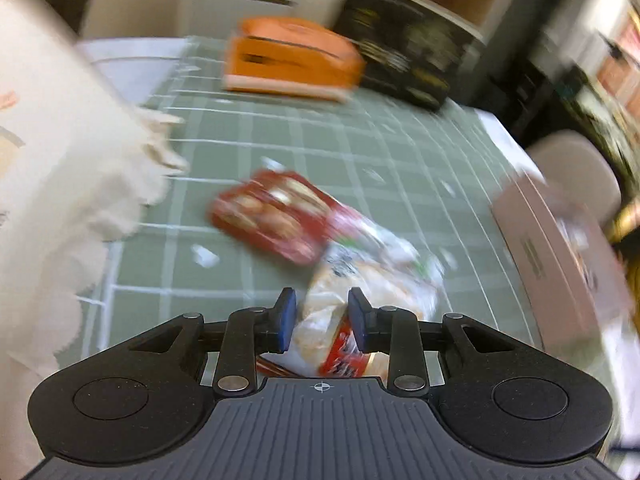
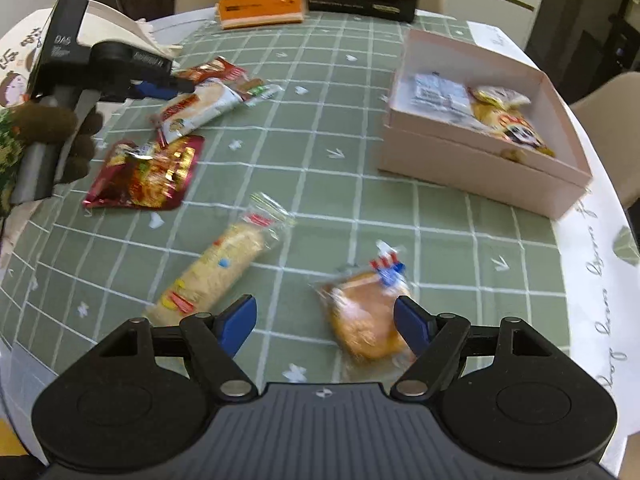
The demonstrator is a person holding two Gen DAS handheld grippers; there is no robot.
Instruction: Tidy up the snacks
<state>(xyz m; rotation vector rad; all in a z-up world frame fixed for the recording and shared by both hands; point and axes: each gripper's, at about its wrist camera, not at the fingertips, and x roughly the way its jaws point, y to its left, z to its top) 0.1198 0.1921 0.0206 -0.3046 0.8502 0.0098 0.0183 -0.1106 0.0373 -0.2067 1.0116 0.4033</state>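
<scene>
The left gripper (image 1: 322, 322) is pinched on a white snack packet (image 1: 352, 292), well left of the pink box (image 2: 480, 176). The right gripper (image 2: 325, 326) is spread above a bun packet (image 2: 366, 316), nearer than the box.

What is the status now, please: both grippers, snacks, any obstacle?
Left gripper shut on white-and-red plastic snack packet. Right gripper open, over golden bun in clear wrapper. Pink cardboard box open, partly filled. Path unobstructed.
</scene>
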